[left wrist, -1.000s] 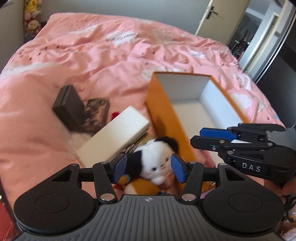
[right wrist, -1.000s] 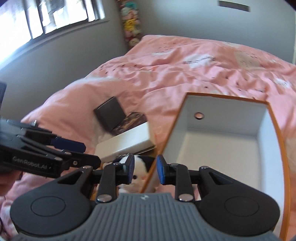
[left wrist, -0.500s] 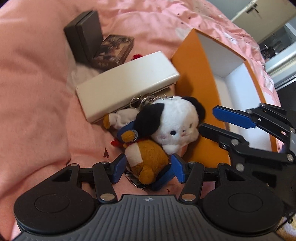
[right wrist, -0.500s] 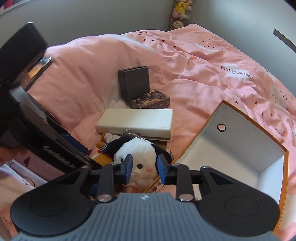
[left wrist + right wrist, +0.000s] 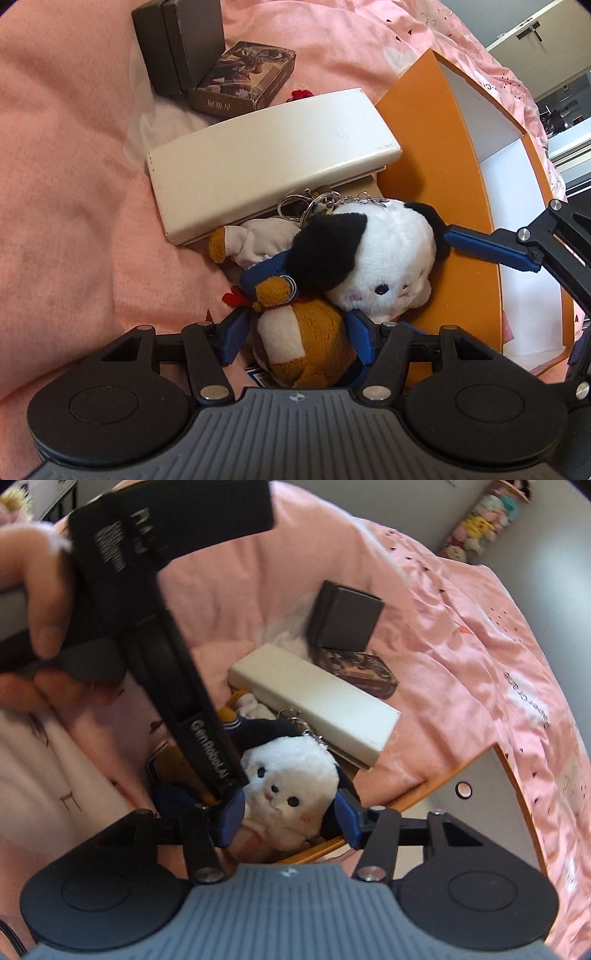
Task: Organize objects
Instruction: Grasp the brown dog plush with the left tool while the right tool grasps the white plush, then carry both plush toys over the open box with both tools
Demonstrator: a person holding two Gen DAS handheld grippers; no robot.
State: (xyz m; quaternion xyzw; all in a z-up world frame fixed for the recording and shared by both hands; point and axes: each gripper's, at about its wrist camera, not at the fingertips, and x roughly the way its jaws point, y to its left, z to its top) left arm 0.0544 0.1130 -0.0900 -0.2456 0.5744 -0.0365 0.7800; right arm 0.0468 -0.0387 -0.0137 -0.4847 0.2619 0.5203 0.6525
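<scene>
"Where was the plush sitting at that point?"

"The white-and-black plush toy (image 5: pixel 384 254) lay on the pink bedspread (image 5: pixel 66 177), its head leaning against the outer wall of the orange box (image 5: pixel 436 147), with a brown plush (image 5: pixel 306 343) just below it and a long white case (image 5: pixel 266 158) touching its far side. A key ring and chain (image 5: pixel 299 208) trailed from its top toward the case."

"And the two tools?"

"The left gripper (image 5: pixel 291 341) was spread, its blue pads flanking the brown plush without visibly squeezing it. The right gripper (image 5: pixel 288 814) was spread as well, its pads standing either side of the white head (in its own view the face looked straight back between them). Neither seemed to be pinching anything."

"How did she expect the toy to handle?"

"Light and soft, by the look of it. The stuffing would probably give under the pads, so a shallow pinch on fur alone could slip. Closing across the widest part of the head looked the safest hold. The metal chain might snag under the case, so lifting straight up seemed wiser than dragging."

"Anything else close by?"

"A dark grey box (image 5: pixel 181 44) stood upright beyond a printed card box (image 5: pixel 243 81), well clear of both tools. The orange box was open and its white interior looked unfilled, a likely place for the toys."
</scene>
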